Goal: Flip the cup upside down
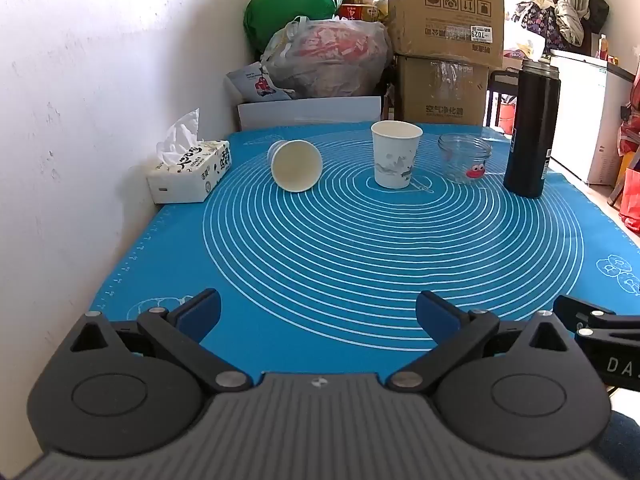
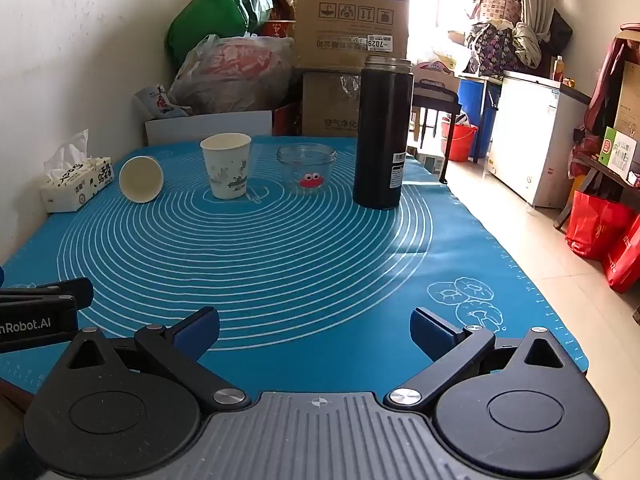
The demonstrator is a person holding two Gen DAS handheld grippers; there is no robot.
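Blue mat (image 1: 360,248) carries two paper cups (image 1: 396,154) (image 1: 296,166), one jar (image 1: 464,158), one flask (image 1: 530,128).

2 paper cups (image 1: 396,155) (image 1: 296,165), 1 jar (image 1: 464,158), 1 flask (image 1: 531,128), 1 tissue box (image 1: 190,171)

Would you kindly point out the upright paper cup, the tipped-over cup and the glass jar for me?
Upright cup (image 1: 394,160), left wrist view, on its printed side wall.
Tipped cup (image 1: 297,166), left wrist view, inside its open mouth.
Jar (image 2: 307,168), right wrist view, on its clear front wall above the red sticker.

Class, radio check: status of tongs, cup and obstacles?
Left tongs and right tongs open, empty. Upright cup untouched; second cup on its side. Path unobstructed.
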